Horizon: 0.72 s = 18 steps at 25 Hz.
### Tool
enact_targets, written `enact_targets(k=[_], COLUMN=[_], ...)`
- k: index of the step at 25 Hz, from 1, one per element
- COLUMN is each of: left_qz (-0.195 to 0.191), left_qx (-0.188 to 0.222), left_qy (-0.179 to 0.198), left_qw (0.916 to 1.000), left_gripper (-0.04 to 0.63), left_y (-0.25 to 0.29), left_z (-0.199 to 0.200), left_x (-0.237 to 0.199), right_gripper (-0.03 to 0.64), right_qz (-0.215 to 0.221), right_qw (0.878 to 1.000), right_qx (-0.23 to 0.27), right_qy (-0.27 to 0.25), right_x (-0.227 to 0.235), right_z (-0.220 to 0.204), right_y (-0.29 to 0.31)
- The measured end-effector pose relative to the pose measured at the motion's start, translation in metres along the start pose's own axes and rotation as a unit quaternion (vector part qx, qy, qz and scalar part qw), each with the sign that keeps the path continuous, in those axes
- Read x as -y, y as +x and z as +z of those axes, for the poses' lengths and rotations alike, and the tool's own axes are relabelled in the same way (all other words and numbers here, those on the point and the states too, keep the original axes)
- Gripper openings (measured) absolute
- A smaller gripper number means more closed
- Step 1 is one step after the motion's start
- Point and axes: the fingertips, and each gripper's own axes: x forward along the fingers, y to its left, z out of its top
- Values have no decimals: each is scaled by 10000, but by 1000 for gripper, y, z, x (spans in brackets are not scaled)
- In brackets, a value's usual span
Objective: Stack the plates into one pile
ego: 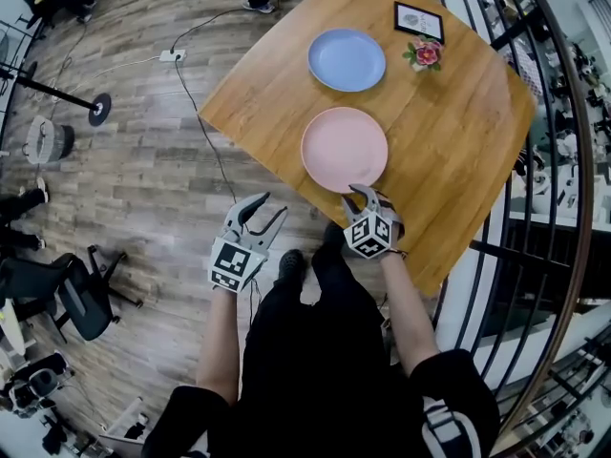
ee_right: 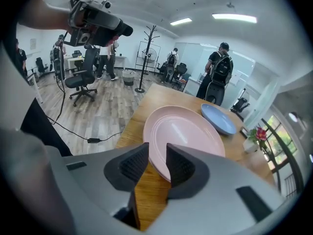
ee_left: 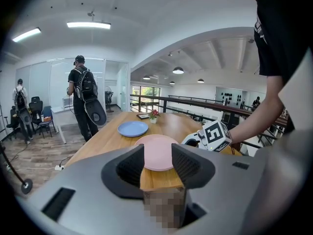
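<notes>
A pink plate (ego: 345, 149) lies on the wooden table (ego: 458, 113) near its front edge, and a blue plate (ego: 347, 60) lies beyond it. My right gripper (ego: 366, 195) is at the pink plate's near rim. In the right gripper view the rim of the pink plate (ee_right: 188, 129) runs between the jaws of the right gripper (ee_right: 157, 151), which are closed narrowly on it; the blue plate (ee_right: 218, 118) shows behind. My left gripper (ego: 271, 208) hangs open over the floor, left of the table. Nothing is between the left gripper's (ee_left: 157, 151) jaws; the pink plate (ee_left: 157, 143) and blue plate (ee_left: 132, 128) lie ahead.
A small flower pot (ego: 424, 53) and a framed card (ego: 419, 20) stand at the table's far side. A metal railing (ego: 563, 160) runs along the right. A cable (ego: 205, 132) crosses the floor on the left, near office chairs (ego: 76, 294). A person with a backpack (ee_left: 85, 99) stands beyond the table.
</notes>
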Motion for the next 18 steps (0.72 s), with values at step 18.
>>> enact_targets(k=[18], left_qz=[267], left_qx=[21], left_qy=[55], left_qw=[9996], left_gripper=[190], left_y=[48], left_z=[36], left_x=[4], right_gripper=[109], right_qz=[-56], right_qw=[9997], right_qx=[224], right_qy=[-60], right_x=[79], right_z=[-3], right_y=[-2])
